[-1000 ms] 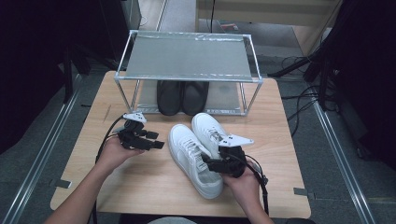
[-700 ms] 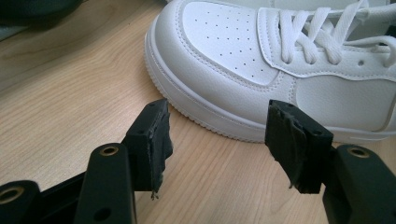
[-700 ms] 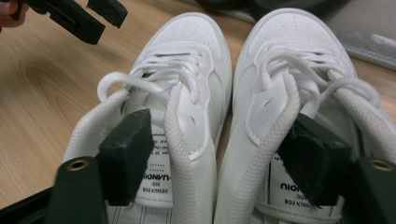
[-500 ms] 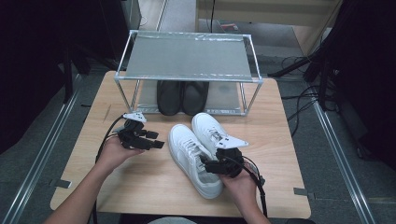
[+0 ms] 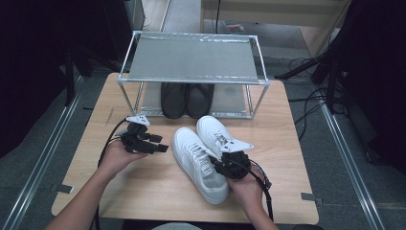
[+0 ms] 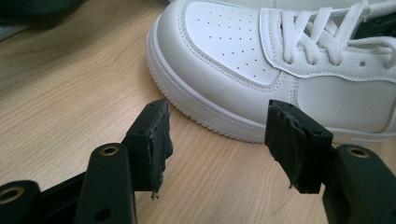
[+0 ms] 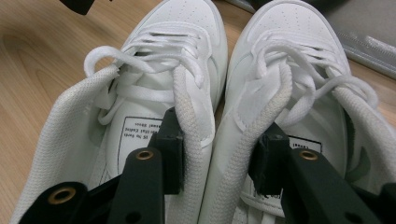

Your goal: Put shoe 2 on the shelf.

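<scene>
Reaching into the white sneakers [image 7: 210, 93], the right gripper [image 7: 217, 154] has one jaw inside each shoe, closing on the two touching inner collars, seemingly to lift the pair as one. The pair lies side by side at the middle of the table [image 5: 292, 120], toes toward a metal rack [image 5: 191, 57] that shelters black shoes [image 5: 186, 98] on its lower level, a likely destination. To the left, the left gripper [image 6: 217, 144] waits just beside the nearer toe, jaws apart and holding nothing.
</scene>
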Tool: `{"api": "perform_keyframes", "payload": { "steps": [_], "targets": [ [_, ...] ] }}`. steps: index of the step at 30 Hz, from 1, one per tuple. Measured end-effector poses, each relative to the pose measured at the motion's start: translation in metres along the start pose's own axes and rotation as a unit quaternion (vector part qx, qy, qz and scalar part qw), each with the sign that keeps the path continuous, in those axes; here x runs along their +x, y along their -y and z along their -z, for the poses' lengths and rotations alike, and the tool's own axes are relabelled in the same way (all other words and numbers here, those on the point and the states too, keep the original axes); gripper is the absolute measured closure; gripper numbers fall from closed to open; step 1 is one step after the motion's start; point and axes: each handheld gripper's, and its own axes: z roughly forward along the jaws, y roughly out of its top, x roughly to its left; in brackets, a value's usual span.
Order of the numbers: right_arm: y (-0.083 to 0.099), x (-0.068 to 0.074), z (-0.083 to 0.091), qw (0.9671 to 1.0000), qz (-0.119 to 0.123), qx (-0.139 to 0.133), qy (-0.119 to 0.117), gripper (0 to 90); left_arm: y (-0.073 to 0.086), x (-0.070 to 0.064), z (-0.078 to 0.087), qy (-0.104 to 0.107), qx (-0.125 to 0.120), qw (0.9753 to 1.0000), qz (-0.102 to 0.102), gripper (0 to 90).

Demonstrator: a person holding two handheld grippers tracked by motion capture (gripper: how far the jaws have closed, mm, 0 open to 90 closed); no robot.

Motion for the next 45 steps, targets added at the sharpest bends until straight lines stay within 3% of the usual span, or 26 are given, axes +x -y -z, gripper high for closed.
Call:
{"api": "perform_keyframes", "payload": {
  "steps": [5, 8, 22, 40, 45],
  "targets": [
    [-0.001, 0.001, 0.0, 1.0, 0.005, 0.004, 0.006, 68.6, 0.0, 0.001, 0.001, 0.0, -0.001, 1.0, 0.0, 40.8],
    [-0.003, 0.0, 0.001, 0.9998, -0.015, 0.011, 0.004, 70.6, 0.0, 0.001, 0.002, -0.002, -0.002, 1.0, -0.001, 40.8],
    [-0.006, -0.008, 0.004, 0.9993, -0.021, 0.018, -0.025, 72.3, 0.003, 0.007, 0.01, -0.007, -0.011, 0.9999, 0.008, 41.0],
    [-0.017, -0.025, 0.013, 0.9971, 0.007, 0.036, -0.067, 72.5, 0.017, 0.009, 0.024, -0.028, -0.015, 0.9994, 0.016, 40.9],
    [-0.021, -0.029, 0.015, 0.9952, 0.029, 0.038, -0.086, 72.6, 0.024, 0.011, 0.032, -0.036, -0.019, 0.9989, 0.022, 40.8]
  ]
}}
